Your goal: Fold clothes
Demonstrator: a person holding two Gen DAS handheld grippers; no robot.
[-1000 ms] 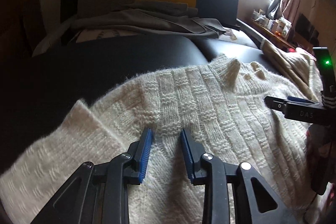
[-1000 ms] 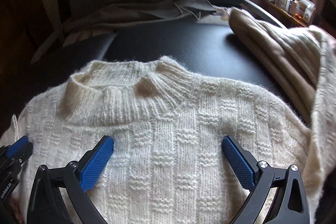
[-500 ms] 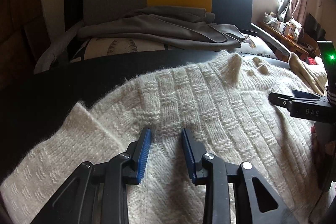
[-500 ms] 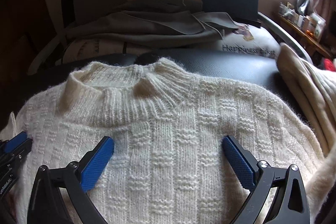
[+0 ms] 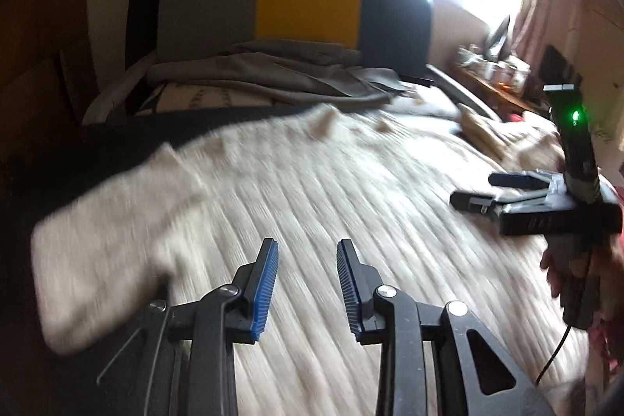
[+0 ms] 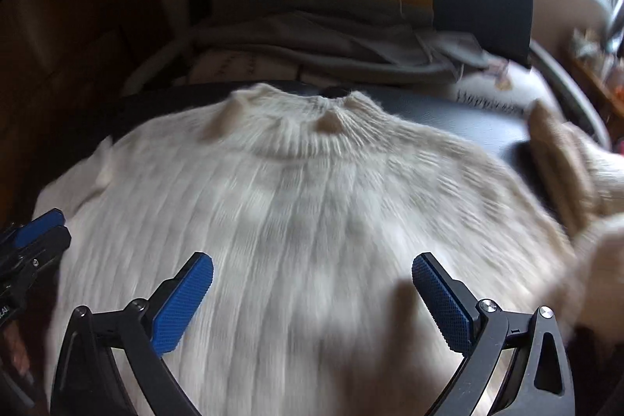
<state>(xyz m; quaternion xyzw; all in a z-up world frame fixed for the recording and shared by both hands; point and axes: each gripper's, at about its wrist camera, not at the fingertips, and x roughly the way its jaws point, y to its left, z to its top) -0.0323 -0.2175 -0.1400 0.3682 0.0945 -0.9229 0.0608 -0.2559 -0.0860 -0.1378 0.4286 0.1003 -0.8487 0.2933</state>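
Note:
A cream knitted sweater (image 5: pixel 319 182) lies spread flat on a black surface (image 5: pixel 128 131), collar (image 6: pixel 296 127) at the far side and one sleeve (image 5: pixel 105 221) lying out to the left. My left gripper (image 5: pixel 308 248) hovers over the sweater's left part, open with a narrow gap and nothing between its blue pads. My right gripper (image 6: pixel 312 268) stands wide open above the sweater's chest, also empty. In the left wrist view the right gripper (image 5: pixel 474 188) shows at the right edge, held by a hand (image 5: pixel 561 268). Both views are motion-blurred.
A chair (image 5: pixel 296 6) with grey, yellow and dark panels stands behind the surface, grey clothing (image 5: pixel 273 77) heaped on its seat. A beige folded garment (image 6: pixel 565 162) lies at the right. A cluttered shelf (image 5: pixel 495 69) sits under a bright window at the far right.
Both grippers have pulled back and risen, so the sweater looks farther away and blurred. Their openings are unchanged. The sweater lies where it was.

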